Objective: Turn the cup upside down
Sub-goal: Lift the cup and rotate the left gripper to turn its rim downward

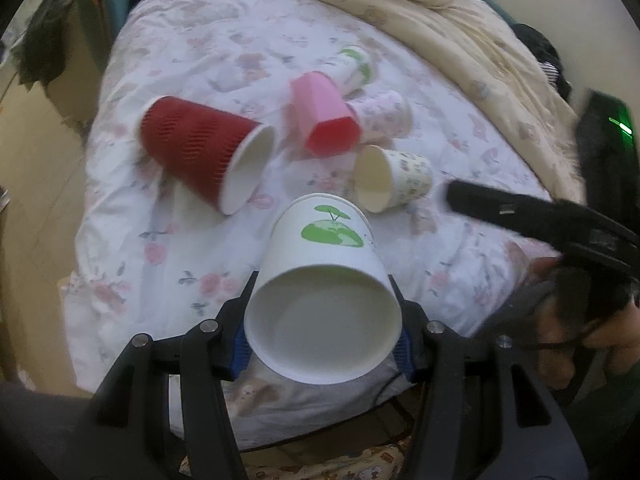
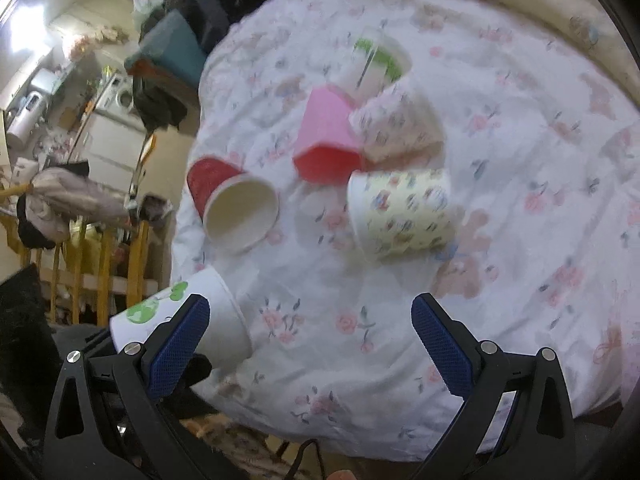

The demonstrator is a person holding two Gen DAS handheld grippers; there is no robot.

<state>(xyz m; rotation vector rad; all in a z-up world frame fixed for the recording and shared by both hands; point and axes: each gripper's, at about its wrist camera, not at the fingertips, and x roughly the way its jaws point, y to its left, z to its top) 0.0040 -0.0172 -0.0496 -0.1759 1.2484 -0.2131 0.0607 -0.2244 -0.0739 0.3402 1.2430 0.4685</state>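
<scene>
1. Right now my left gripper (image 1: 322, 312) is clamped on the white paper cup with the green tree print (image 1: 326, 276), one blue-padded finger on each side of its wall near the rim.
2. That cup is held above the near edge of the floral bedspread (image 1: 192, 60), tilted so its open mouth faces my left wrist camera and its base points away toward the far cups.
3. From the right wrist view, I see the same cup (image 2: 180, 316) at the near left, partly behind my right gripper's left finger.
4. My right gripper (image 2: 310, 344) is spread wide with nothing between its pads, hovering over the bedspread's near part.
5. On the bedspread lie a red ribbed cup (image 1: 200, 152) on its side at the left, a pink plastic cup (image 1: 324, 116) in the middle, and a small patterned cup (image 1: 394, 178) on its side to the right.
6. Farther back are another patterned cup (image 1: 384, 114) and a second green-print cup (image 1: 354, 64), both near the pink one.
7. A cream quilt (image 1: 440, 32) is bunched along the far right.
</scene>
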